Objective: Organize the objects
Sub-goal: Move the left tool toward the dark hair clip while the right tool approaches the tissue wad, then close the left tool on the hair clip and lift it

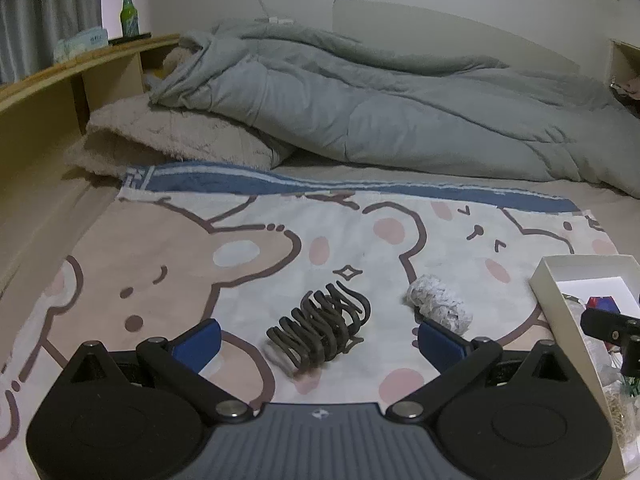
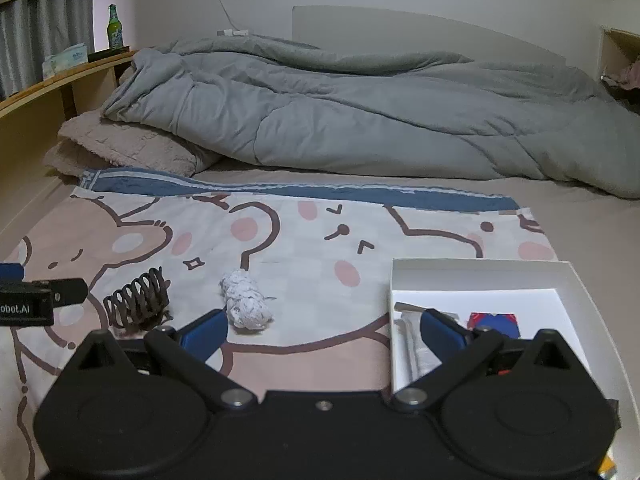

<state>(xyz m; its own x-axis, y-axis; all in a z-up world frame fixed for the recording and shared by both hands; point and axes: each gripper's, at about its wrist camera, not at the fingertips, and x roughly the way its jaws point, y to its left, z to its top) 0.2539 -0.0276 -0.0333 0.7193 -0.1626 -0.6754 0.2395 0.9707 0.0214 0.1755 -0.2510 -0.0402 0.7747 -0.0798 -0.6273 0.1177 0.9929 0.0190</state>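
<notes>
Left gripper (image 1: 318, 338) sits low over the towel (image 1: 160, 248), fingers spread wide, empty, touching nothing. Hair claw (image 1: 320, 330), dark brown, lies dead ahead between the two blue pads (image 1: 200, 342), on the towel, slightly closer to the left pad. Its long axis runs diagonally, near-left to far-right, teeth curling up at the far end, so it lies skewed to the line between the pads; a grab across the narrow body probably needs some wrist turn. White wad (image 1: 438, 306), a crumpled cloth or paper roll, sits just right of the claw, right beside the right pad and apart from the claw. Box (image 1: 560, 308), white, open-topped, stands at the far right of the towel and already holds a red-blue item plus some clear bits; contents too blurred to name. Right gripper (image 2: 322, 334) also open wide and empty, hovering with its right finger over the box's near-left corner; the wad (image 2: 246, 300) lies just beyond its left finger, the claw (image 2: 138, 298) further left. Judgement: left gripper is nearer the claw, right is nearer the wad and box (image 2: 480, 276). Likely next: left closes on the claw and carries it right to the box.
</notes>
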